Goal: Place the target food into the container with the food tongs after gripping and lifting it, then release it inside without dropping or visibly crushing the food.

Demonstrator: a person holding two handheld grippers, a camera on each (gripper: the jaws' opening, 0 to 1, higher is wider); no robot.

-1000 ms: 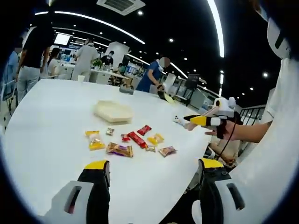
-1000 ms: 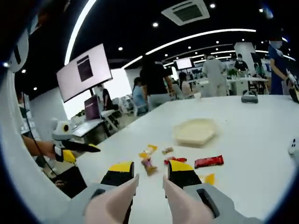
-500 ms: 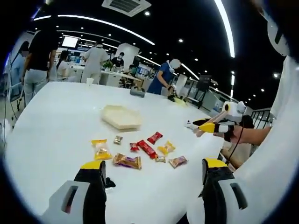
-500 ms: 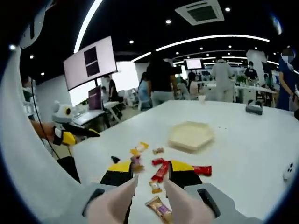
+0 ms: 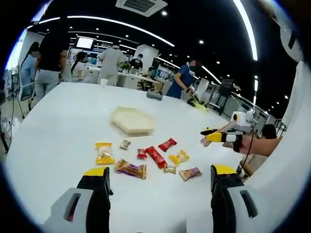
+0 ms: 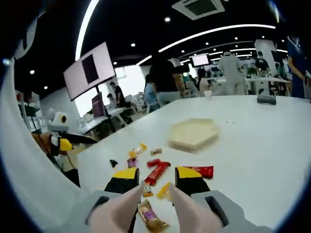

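Several wrapped snacks lie on the white table (image 5: 53, 131), among them a long red bar (image 5: 156, 156) (image 6: 156, 172), a yellow packet (image 5: 103, 154) and a brown packet (image 5: 130, 169) (image 6: 149, 217). The cream hexagonal tray (image 5: 132, 120) (image 6: 193, 133) sits beyond them, with nothing in it. My left gripper (image 5: 159, 171) hangs open, wide, just short of the snacks. My right gripper (image 6: 158, 175) is shut on pink food tongs (image 6: 119, 211), whose arms stand apart above the packets. It also enters from the right as the right gripper (image 5: 218, 137), held by a hand.
A small black object (image 6: 112, 163) lies by the snacks. The left gripper (image 6: 63, 143) and the person's hand show at the table's left edge. Several people (image 5: 46, 58) stand at desks behind the table. A large screen (image 6: 92, 70) hangs on the wall.
The right gripper with the tongs has moved forward over the snacks, so packets now lie between and under its jaws. The left view has shifted slightly; the snacks and tray have not moved.
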